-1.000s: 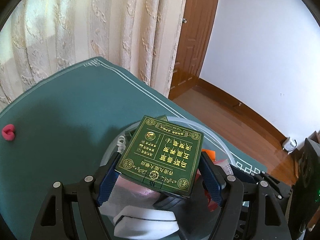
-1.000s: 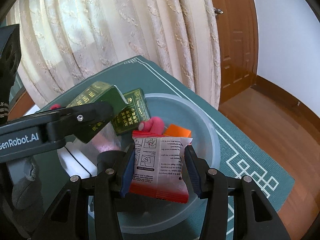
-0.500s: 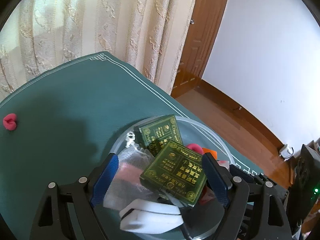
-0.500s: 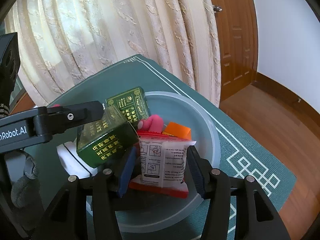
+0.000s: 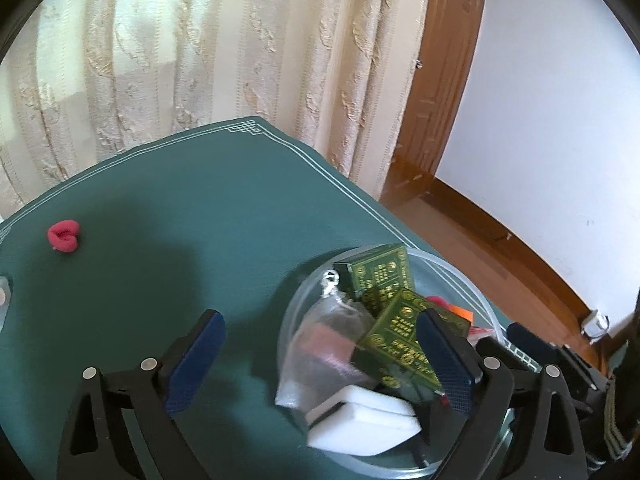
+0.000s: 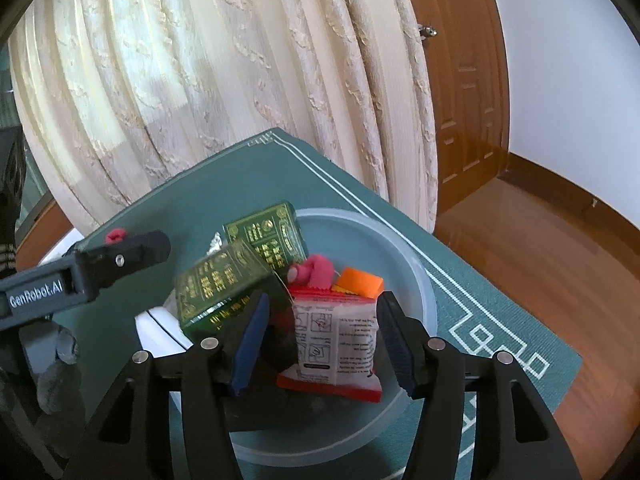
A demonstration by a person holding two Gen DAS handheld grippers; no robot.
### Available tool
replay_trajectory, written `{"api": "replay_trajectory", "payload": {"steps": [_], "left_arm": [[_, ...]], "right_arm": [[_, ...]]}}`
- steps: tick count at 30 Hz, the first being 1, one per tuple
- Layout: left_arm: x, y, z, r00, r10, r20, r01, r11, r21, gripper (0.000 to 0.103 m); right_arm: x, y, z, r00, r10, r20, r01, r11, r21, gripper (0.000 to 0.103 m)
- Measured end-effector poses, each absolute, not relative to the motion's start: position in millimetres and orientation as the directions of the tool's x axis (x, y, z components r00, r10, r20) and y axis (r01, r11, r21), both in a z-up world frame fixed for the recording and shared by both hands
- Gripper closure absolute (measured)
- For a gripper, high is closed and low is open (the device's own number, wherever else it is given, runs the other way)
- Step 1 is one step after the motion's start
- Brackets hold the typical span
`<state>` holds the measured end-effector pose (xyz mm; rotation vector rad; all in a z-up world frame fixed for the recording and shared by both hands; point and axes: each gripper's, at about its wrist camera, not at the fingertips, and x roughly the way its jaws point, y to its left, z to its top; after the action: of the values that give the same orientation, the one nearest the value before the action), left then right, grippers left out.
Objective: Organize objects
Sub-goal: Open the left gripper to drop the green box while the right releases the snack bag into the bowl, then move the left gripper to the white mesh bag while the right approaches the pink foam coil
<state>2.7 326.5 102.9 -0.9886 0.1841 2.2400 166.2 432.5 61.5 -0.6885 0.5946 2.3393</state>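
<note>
The gold-printed green box (image 5: 400,344) has dropped into the bowl (image 5: 460,276); both claws opening, empty.

Bowl (image 6: 416,276): on the table cloth (image 5: 168,240), near its right edge.
Far box (image 6: 266,236): in the bowl, at the far left side.
Near box (image 6: 218,286): leaning just in front of the far box, over the bowl's left side.
Packet (image 6: 336,340): in the bowl, right of the near box, between the right gripper's (image 6: 324,344) opening jaws.
Block (image 5: 364,420): at the bowl's near side.
Small lump (image 5: 64,236): on the cloth, well left of the bowl.
Curtain (image 5: 200,60): behind the table.
</note>
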Motion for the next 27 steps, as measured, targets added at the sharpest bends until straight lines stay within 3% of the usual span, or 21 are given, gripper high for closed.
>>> {"api": "replay_trajectory", "payload": {"steps": [9, 27], "left_arm": [[-9.3, 294.4, 103.4, -0.545, 0.471, -0.693, -0.555, -0.823, -0.123, 0.004], [-45.5, 200.1, 91.5, -0.616, 0.367, -0.697, -0.375, -0.915, -0.15, 0.0]], "right_arm": [[156.2, 418.1, 84.1, -0.701, 0.461, -0.545, -0.655, -0.718, 0.235, 0.043], [83.4, 349.1, 95.5, -0.796, 0.33, -0.507, -0.492, -0.841, 0.225, 0.037]]}}
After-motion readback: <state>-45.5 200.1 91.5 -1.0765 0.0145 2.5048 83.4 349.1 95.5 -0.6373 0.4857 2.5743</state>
